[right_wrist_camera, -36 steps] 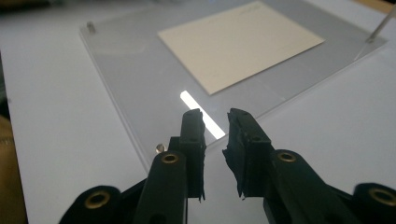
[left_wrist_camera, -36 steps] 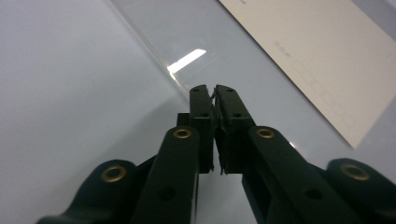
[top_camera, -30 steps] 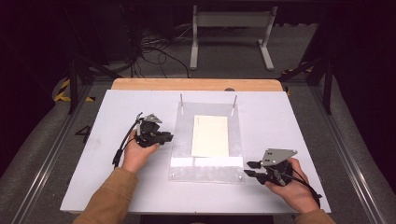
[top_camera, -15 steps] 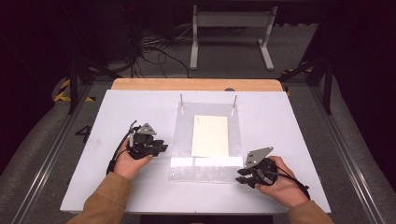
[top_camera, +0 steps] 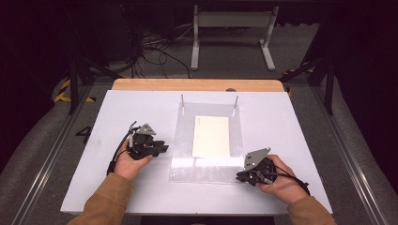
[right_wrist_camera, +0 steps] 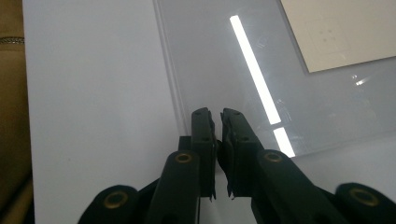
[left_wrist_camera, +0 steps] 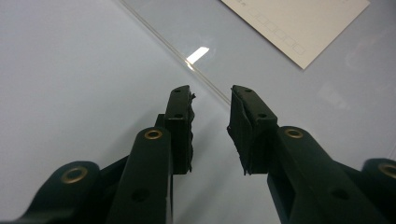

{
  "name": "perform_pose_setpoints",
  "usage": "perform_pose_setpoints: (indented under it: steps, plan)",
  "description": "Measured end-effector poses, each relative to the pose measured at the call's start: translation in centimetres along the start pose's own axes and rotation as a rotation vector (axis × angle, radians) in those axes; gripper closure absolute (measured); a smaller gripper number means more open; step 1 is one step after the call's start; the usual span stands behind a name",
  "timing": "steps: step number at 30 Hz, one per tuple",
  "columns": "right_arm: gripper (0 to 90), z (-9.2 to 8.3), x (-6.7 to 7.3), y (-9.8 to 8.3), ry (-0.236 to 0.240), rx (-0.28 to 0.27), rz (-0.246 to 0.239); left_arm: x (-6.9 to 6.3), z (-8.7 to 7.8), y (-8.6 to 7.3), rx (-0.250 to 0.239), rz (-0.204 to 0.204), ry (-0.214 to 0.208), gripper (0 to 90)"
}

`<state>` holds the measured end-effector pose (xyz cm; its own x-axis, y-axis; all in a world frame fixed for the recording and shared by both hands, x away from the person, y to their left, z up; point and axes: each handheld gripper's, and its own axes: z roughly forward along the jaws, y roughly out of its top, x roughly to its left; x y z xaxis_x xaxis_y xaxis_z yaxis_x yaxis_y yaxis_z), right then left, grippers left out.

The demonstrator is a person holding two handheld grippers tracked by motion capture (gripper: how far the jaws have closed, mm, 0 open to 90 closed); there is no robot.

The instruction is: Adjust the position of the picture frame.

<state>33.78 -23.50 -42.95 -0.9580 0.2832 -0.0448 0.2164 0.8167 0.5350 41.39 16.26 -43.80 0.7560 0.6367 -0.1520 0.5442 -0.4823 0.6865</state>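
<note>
A clear acrylic plate [top_camera: 206,168] lies flat on the white table, with a cream sheet of paper [top_camera: 211,136] on its middle. My left gripper [top_camera: 162,149] rests at the plate's left edge and is open. In the left gripper view its jaws [left_wrist_camera: 211,93] have widened a little and hold nothing, with the plate's edge [left_wrist_camera: 205,80] just ahead. My right gripper [top_camera: 239,177] sits at the plate's near right corner. Its jaws [right_wrist_camera: 218,114] have just been closing to a thin slit with nothing seen between them. They hide the plate's [right_wrist_camera: 224,56] corner.
Two thin metal pins [top_camera: 182,100] [top_camera: 236,103] stand upright at the plate's far edge. A wooden strip [top_camera: 197,85] runs along the table's far side. Beyond it are cables and a white stand [top_camera: 232,21] on the floor. Bare white table [top_camera: 300,126] lies on either side of the plate.
My right gripper slid left to the plate's near right corner and its jaws narrowed. My left gripper drew back a little toward the person, beside the plate's left edge.
</note>
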Motion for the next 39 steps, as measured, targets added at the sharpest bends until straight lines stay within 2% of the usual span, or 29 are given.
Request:
perform_pose_setpoints:
  steps: [5, 10, 11, 15, 21, 24, 26, 27, 28, 29, 30, 31, 32, 33, 34, 36, 37, 38, 39]
  plan:
    - [83.4, 0.0, 0.0, 0.1, 0.028, 0.015, -0.021, 0.1, 0.0, -0.1, -0.001, 0.003, -0.003, 69.3]
    - [83.4, -0.3, 1.1, 0.0, 0.059, 0.029, -0.113, 0.1, 0.1, -0.2, 0.001, 0.0, -0.009, 69.3]
    - [83.4, -0.3, 1.1, 0.0, 0.059, 0.029, -0.113, 0.0, 0.1, -0.2, 0.001, -0.005, -0.013, 69.3]
    - [83.4, -0.8, 2.0, -0.6, 0.113, 0.036, -0.13, -0.1, 0.1, -0.2, -0.001, -0.004, -0.019, 69.3]
    - [83.4, -1.5, 2.9, -1.3, 0.134, 0.075, -0.147, -0.4, 0.2, -0.2, -0.004, -0.004, -0.038, 69.3]
    - [83.2, -2.0, 3.3, -1.9, 0.15, 0.088, -0.123, -0.7, 0.2, -0.3, 0.001, 0.005, -0.039, 69.2]
    - [82.9, -2.2, 3.1, -2.2, 0.155, 0.076, -0.078, -0.7, 0.3, -0.3, 0.003, 0.011, -0.035, 69.1]
    - [82.5, -2.2, 3.0, -2.4, 0.168, 0.045, -0.05, -0.7, 0.3, -0.4, 0.006, 0.006, -0.034, 69.0]
    - [82.5, -2.2, 3.0, -2.4, 0.168, 0.045, -0.05, -0.7, 0.3, -0.4, 0.006, 0.006, -0.034, 68.8]
    - [81.3, -2.4, 2.8, -2.7, 0.173, -0.025, -0.025, -0.7, 0.4, -0.4, 0.006, 0.0, -0.031, 68.8]
    - [79.3, -3.3, 2.0, -2.9, 0.125, -0.126, 0.058, -0.6, 0.4, -0.4, 0.006, 0.0, -0.029, 68.3]
    - [78.5, -3.7, 1.5, -3.0, 0.069, -0.152, 0.094, -0.6, 0.4, -0.4, 0.004, -0.004, -0.026, 68.1]
    - [78.5, -3.7, 1.5, -3.0, 0.069, -0.152, 0.094, -0.6, 0.4, -0.4, 0.004, -0.004, -0.026, 67.9]
    - [77.5, -3.9, 1.0, -3.0, 0.021, -0.165, 0.134, -0.6, 0.4, -0.4, 0.003, 0.0, -0.021, 67.9]
    - [77.4, -4.1, 0.2, -3.2, -0.052, -0.174, 0.199, -0.5, 0.4, -0.4, 0.004, 0.002, -0.019, 67.7]
    - [77.8, -4.0, -1.0, -3.5, -0.145, -0.178, 0.265, -0.6, 0.4, -0.4, 0.007, -0.001, -0.022, 67.4]
    - [80.7, -3.5, -2.4, -3.8, -0.221, -0.173, 0.345, -0.6, 0.5, -0.4, 0.006, 0.004, -0.019, 67.2]
    - [80.7, -3.5, -2.4, -3.8, -0.221, -0.173, 0.345, -0.6, 0.5, -0.4, 0.008, 0.002, -0.019, 67.2]
    - [82.0, -3.0, -3.1, -3.9, -0.25, -0.166, 0.369, -0.6, 0.6, -0.4, 0.012, 0.002, -0.021, 67.0]
